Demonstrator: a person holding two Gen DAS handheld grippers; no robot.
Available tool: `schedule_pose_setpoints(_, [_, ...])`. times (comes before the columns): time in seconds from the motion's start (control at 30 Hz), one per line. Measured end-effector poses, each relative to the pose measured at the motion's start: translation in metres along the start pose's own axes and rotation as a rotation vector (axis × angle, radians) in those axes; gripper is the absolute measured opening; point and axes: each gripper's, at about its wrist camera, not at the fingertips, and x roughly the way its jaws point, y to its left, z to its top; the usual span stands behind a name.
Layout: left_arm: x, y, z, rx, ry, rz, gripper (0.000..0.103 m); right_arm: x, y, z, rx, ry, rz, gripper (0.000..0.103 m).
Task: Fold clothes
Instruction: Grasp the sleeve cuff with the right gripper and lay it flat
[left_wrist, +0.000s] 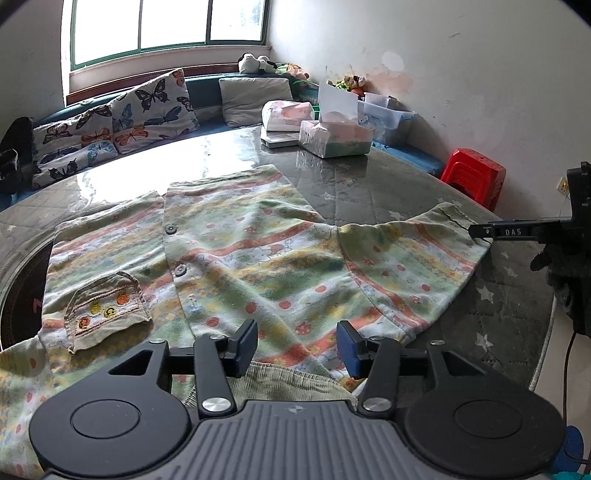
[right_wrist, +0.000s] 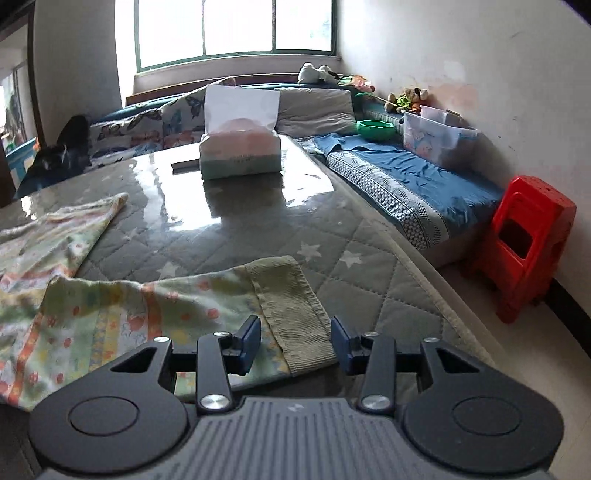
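Note:
A small striped shirt (left_wrist: 236, 251) with flowers, two buttons and a corduroy pocket (left_wrist: 107, 306) lies spread front-up on the quilted table (left_wrist: 369, 184). My left gripper (left_wrist: 297, 347) hovers open just above its near edge, with the green corduroy collar (left_wrist: 295, 384) under the jaws. The shirt's sleeve (left_wrist: 406, 258) reaches out to the right. Its green corduroy cuff (right_wrist: 295, 314) lies flat between and below the open pads of my right gripper (right_wrist: 295, 343), which do not press on it. In the left wrist view, the right gripper (left_wrist: 480, 232) shows side-on at the sleeve's end.
Tissue packs (left_wrist: 334, 136) and a flat box stand at the table's far side. A cushioned bench (right_wrist: 406, 177) with a plastic bin (right_wrist: 436, 136) runs along the wall. A red stool (right_wrist: 528, 240) stands on the floor to the right. A dark round inset (left_wrist: 22, 295) is at the table's left.

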Motion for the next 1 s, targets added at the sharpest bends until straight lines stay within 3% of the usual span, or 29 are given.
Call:
schedule_pose_setpoints(0.27, [0.002, -0.003, 0.001, 0.002, 0.007, -0.001, 0.053, 0.001, -0.001, -0.005, 0.014, -0.003, -0.01, 0.044])
schedule_pose_setpoints(0.33, [0.005, -0.005, 0.001, 0.002, 0.013, -0.004, 0.053, -0.001, -0.003, -0.006, 0.03, -0.001, 0.003, 0.038])
schedule_pose_setpoints(0.37, [0.006, -0.007, 0.001, 0.002, 0.016, -0.006, 0.053, -0.002, -0.004, -0.006, 0.046, -0.001, 0.016, 0.027])
schedule_pose_setpoints(0.47, [0.01, -0.013, 0.003, 0.013, 0.018, -0.015, 0.053, -0.004, -0.007, -0.006, 0.102, 0.0, 0.058, 0.015])
schedule_pose_setpoints(0.6, [0.015, -0.021, 0.006, 0.032, 0.018, -0.028, 0.053, -0.01, -0.013, -0.003, 0.174, -0.013, 0.102, 0.01])
schedule_pose_setpoints(0.87, [0.032, -0.042, 0.011, 0.097, 0.018, -0.053, 0.053, -0.035, -0.015, 0.029, 0.159, -0.128, 0.112, 0.008])
schedule_pose_setpoints(1.0, [0.04, -0.047, 0.008, 0.113, 0.027, -0.053, 0.053, -0.031, -0.011, 0.032, 0.153, -0.115, 0.109, 0.008])
